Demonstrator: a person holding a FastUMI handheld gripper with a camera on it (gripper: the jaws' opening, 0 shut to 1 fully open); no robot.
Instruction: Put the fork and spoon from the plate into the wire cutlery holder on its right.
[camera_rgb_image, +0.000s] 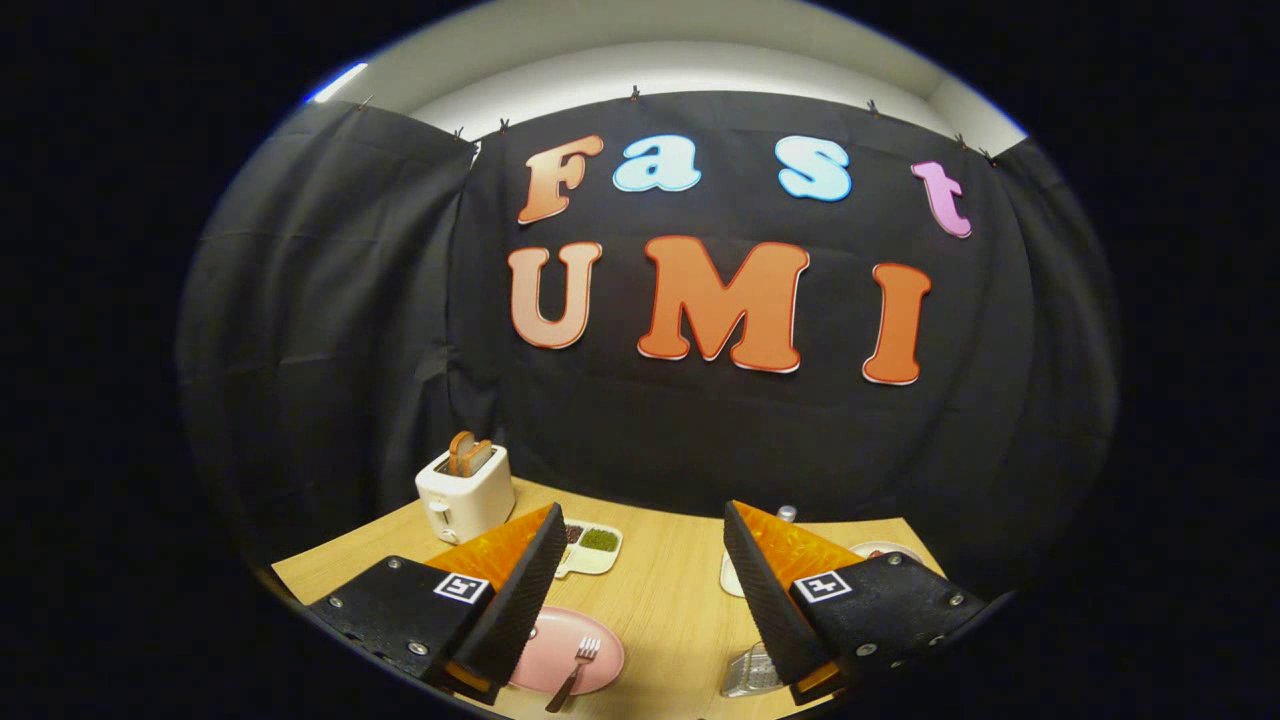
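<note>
Gripper view: we hold the tool (640, 600) high above the desk (670, 600), its two fingers spread wide with nothing between them. Below the tool, close to the inner edge of the near-left finger, lies a pink plate (590, 650), part of it hidden behind that finger. A fork (575, 672) rests on the plate, tines pointing away from us and handle reaching past the plate's near rim. We cannot make out a spoon; it may lie on the hidden part of the plate.

Under the right finger we see a piece of metal mesh (750, 672), which we judge to be the wire cutlery holder; most of it is covered by the finger. It stands apart from the plate, with bare desk between.

Beyond the left finger stands a white toaster (465, 493) with bread in its slots, and just ahead of that fingertip a divided tray (592, 548). Beyond the right finger we see a white dish (880, 549).

Progress: we judge the task not yet begun. The fork is on the plate and no cutlery shows in the holder. Both pieces remain to be picked up and placed in the holder.
</note>
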